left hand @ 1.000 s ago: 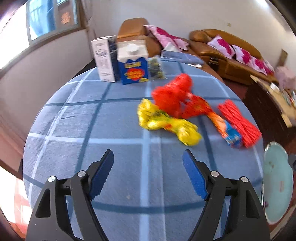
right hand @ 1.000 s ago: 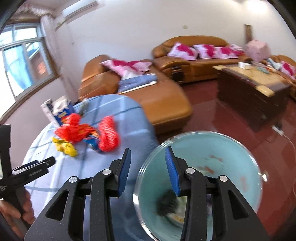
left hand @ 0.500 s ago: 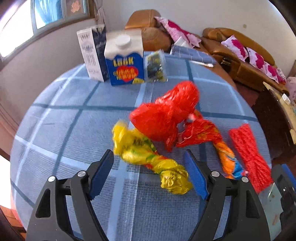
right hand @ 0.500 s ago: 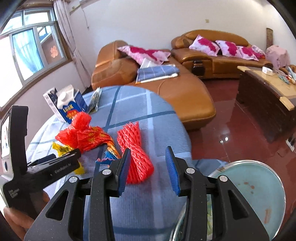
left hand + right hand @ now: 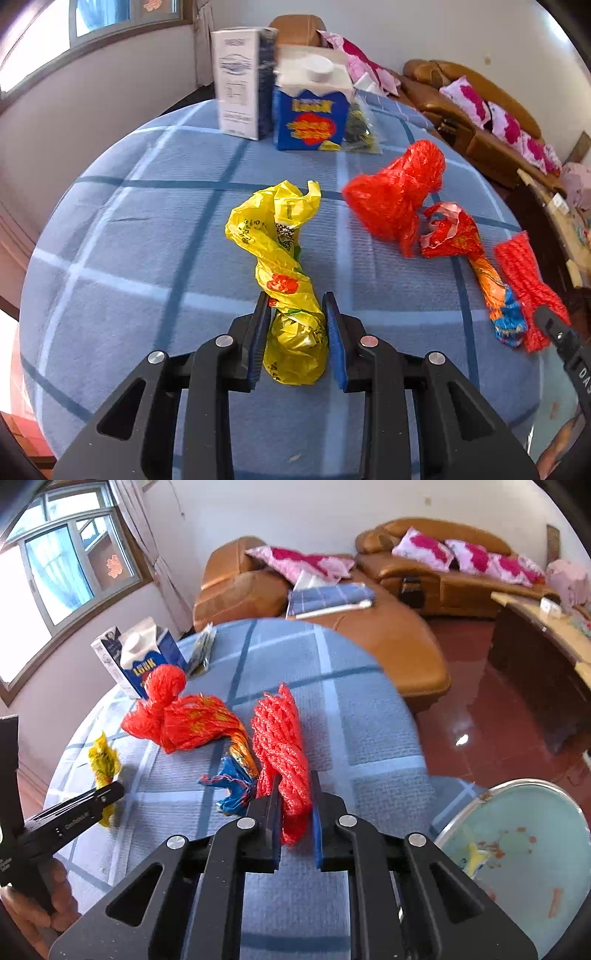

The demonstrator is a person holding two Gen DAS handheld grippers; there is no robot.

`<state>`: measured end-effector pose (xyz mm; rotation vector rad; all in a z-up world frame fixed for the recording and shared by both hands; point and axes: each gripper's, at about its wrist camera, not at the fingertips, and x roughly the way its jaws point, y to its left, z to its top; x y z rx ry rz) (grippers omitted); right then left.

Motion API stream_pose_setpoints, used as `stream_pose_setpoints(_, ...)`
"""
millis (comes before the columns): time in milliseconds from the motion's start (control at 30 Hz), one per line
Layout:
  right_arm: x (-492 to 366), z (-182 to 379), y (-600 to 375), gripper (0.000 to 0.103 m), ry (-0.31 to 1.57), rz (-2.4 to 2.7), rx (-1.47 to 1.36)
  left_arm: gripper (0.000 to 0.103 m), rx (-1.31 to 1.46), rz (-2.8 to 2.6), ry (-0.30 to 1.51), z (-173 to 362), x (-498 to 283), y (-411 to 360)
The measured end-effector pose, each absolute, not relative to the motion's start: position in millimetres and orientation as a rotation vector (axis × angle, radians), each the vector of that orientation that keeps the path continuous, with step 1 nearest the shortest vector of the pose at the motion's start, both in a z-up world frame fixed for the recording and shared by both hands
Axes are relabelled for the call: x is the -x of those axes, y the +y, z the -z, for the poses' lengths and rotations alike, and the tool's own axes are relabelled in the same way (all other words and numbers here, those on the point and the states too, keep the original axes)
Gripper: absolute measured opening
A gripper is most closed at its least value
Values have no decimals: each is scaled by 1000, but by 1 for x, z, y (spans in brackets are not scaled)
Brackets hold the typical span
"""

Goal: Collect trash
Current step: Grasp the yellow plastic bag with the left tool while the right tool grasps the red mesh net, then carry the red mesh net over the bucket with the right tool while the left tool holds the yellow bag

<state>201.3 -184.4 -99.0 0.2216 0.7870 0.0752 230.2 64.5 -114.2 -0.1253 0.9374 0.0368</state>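
Bin point(image 5: 517, 849) cut off at frame edge; milk carton point(image 5: 312, 107) print blurred.

**A sunlit living room**

We see a bright window point(image 5: 62, 576) at upper left, white walls point(image 5: 295, 513) across the top, tan leather sofas point(image 5: 436, 557) with pink cushions point(image 5: 424, 546) at centre and upper right, a glossy red floor point(image 5: 498, 731) at right, beside a dark wooden table point(image 5: 546, 646).

Left claw point(image 5: 294, 325) now closed on yellow bag point(image 5: 280, 266), was open above table. Right claw point(image 5: 294, 805) moved off bin, now clamps red net point(image 5: 282, 746).
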Motion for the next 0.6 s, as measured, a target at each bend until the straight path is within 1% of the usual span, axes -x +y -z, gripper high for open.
stream_pose_setpoints(200,-157,70,-177,13,662,-46,-232,29,108,-69,892,101,-203,87)
stream_pose_setpoints(600,-104,60,-167,13,613,-30,-240,29,12,-76,814,74,-157,74)
